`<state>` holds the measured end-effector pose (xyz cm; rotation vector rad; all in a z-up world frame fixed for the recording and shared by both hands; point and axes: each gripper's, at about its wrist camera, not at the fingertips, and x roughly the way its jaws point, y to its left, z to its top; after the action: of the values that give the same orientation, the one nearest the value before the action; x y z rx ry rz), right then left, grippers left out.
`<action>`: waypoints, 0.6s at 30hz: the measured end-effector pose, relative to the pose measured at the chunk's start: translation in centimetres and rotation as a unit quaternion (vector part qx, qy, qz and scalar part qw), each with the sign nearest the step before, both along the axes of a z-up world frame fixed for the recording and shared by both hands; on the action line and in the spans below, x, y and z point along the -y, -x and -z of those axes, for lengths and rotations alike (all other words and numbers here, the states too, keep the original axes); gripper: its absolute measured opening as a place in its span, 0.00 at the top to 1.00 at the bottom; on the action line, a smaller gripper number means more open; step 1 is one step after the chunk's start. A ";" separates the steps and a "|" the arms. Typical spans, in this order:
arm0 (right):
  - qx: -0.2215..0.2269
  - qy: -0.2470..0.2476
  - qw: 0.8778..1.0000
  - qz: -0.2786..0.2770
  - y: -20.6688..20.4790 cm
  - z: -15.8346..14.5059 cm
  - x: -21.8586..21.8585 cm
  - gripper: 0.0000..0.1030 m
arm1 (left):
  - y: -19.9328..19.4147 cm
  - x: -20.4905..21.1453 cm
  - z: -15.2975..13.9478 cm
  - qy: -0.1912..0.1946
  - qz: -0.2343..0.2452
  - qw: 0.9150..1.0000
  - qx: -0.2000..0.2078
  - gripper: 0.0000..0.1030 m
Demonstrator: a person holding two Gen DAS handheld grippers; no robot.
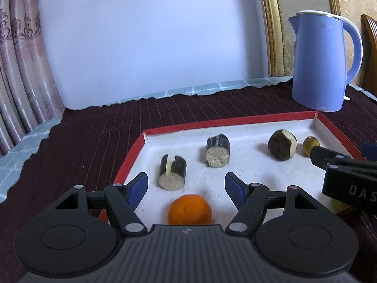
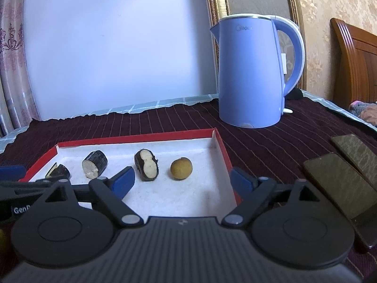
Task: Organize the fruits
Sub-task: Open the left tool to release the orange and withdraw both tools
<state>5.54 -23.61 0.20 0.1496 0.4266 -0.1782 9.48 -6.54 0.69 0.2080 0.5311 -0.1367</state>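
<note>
Blue kettle (image 2: 251, 75) standing upright near the surface's far edge, beyond the red-rimmed tray (image 2: 132, 139). Inside the tray: 3 dark cut sugarcane pieces (image 1: 218, 150) along its far side, orange (image 1: 189, 210) toward the near edge, small longan (image 2: 181, 168) near the right wall. Left gripper (image 1: 186, 185) fingers spread apart, empty, orange below. Right gripper (image 2: 182, 181) fingers wide, empty.

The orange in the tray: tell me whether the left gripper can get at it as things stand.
Probably yes. The orange lies in the tray just ahead of the open left gripper, in line with the gap between its fingers, with nothing between them.
</note>
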 end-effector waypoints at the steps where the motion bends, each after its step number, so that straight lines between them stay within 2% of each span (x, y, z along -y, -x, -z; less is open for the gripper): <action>1: 0.003 0.001 1.000 -0.003 0.2 0.0 -0.1 0.15 | 0.1 -0.1 0.1 0.003 0.000 1.000 -0.002 0.30; 8: 0.013 0.021 1.000 -0.007 1.1 0.0 -1.1 0.13 | 1.1 -1.1 0.1 0.008 -0.006 1.000 0.007 0.30; 18: 0.019 0.019 1.000 -0.012 2.4 0.0 -1.9 0.10 | 2.0 -2.4 0.4 0.019 -0.008 1.000 0.000 0.30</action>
<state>3.11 -21.76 0.21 0.1101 0.3858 -0.1589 7.45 -4.17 0.26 0.1671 0.5306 -0.1312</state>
